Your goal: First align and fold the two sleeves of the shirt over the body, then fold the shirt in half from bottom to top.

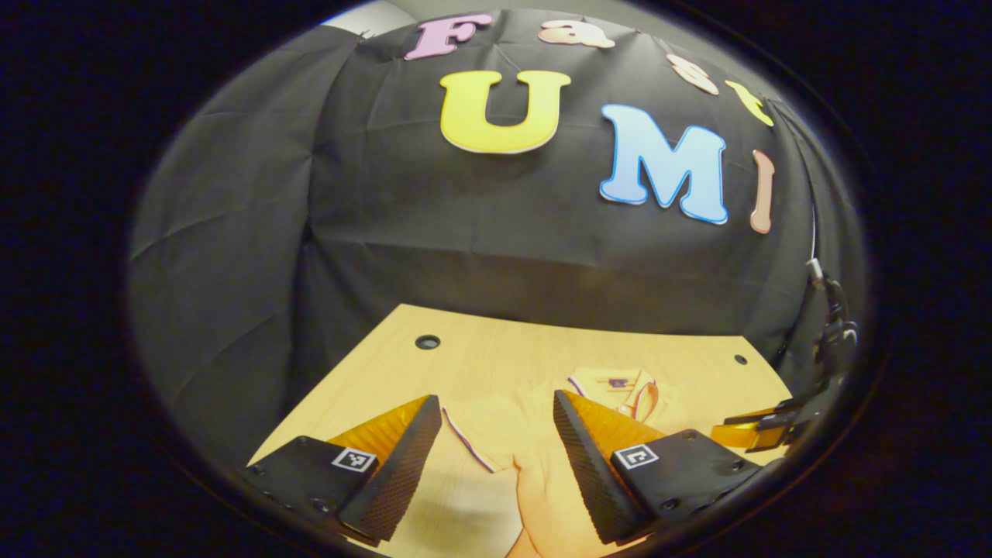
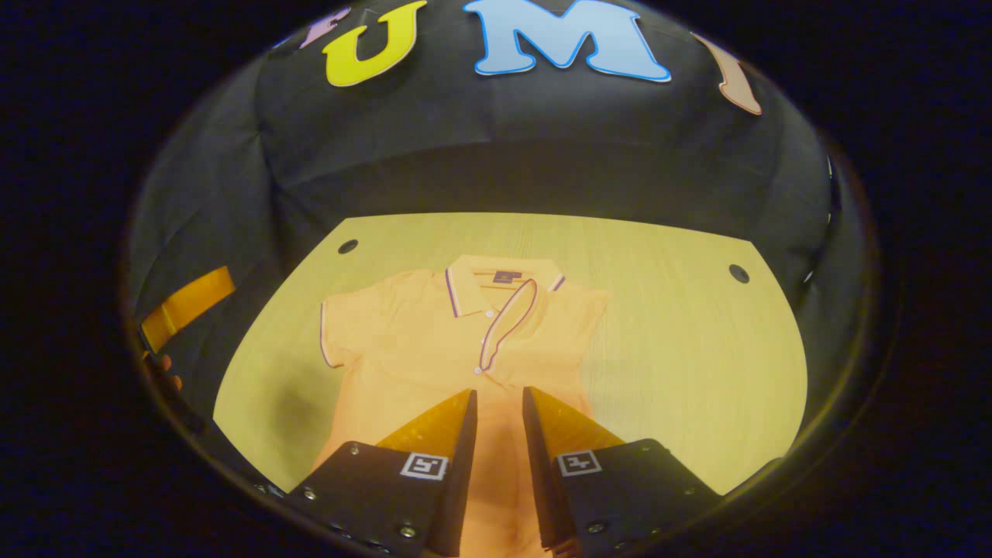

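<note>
A yellow polo shirt [image 2: 411, 341] lies face up on the wooden table [image 2: 682, 341], collar [image 2: 504, 280] toward the far wall. One short sleeve [image 2: 339, 335] with a striped cuff lies spread out at the left; at the right shoulder [image 2: 593, 310] I see no spread sleeve. My right gripper [image 2: 500, 394] hangs over the shirt's body below the placket, its jaws a narrow gap apart with nothing pinched. My left gripper [image 1: 496, 400] stands wide open above the spread sleeve [image 1: 469, 434], with the collar [image 1: 616, 385] beyond its right finger.
The table has small round holes near its far corners [image 1: 427, 342] [image 2: 738, 273]. Black cloth walls close in behind and beside it. The right gripper [image 1: 756, 430] shows at the right edge of the left gripper view, and the left gripper [image 2: 186, 306] with a hand at the right view's left edge.
</note>
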Demonstrator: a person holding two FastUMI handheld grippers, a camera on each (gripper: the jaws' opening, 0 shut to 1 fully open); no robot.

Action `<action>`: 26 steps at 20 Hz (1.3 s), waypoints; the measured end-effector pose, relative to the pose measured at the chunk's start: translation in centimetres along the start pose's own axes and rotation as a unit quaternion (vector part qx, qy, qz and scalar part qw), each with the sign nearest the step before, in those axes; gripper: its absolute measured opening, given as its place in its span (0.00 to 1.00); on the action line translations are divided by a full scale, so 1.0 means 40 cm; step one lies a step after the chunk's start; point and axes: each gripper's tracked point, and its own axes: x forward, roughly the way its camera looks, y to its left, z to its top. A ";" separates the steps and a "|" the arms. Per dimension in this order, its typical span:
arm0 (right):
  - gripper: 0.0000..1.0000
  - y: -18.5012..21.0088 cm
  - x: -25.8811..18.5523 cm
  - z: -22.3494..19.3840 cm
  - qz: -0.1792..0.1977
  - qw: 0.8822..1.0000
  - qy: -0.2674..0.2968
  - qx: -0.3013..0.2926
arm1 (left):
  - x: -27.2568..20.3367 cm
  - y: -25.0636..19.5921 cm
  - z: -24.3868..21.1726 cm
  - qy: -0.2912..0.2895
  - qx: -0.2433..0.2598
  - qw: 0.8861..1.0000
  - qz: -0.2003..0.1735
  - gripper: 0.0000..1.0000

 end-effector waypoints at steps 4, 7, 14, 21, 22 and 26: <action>0.37 0.008 -0.083 -0.054 -0.003 1.000 -0.002 0.027 | 0.120 0.009 -0.112 0.051 -0.002 0.999 -0.005 0.96; 0.32 0.006 -0.139 -0.091 -0.011 0.999 -0.004 0.044 | 0.194 0.029 -0.194 0.089 0.001 0.996 0.004 0.94; 0.37 -0.019 -0.207 -0.198 -0.045 0.994 0.010 0.096 | 0.294 0.066 -0.341 0.153 0.001 0.988 0.022 0.97; 0.37 -0.040 -0.216 -0.241 -0.060 0.989 0.018 0.134 | 0.316 0.070 -0.404 0.183 0.019 0.982 0.039 0.96; 0.37 -0.044 -0.218 -0.239 -0.061 0.989 0.017 0.136 | 0.314 0.069 -0.407 0.183 0.033 0.982 0.041 0.96; 0.37 -0.053 -0.214 -0.233 -0.063 0.987 0.017 0.148 | 0.315 0.058 -0.406 0.175 0.036 0.983 0.039 0.89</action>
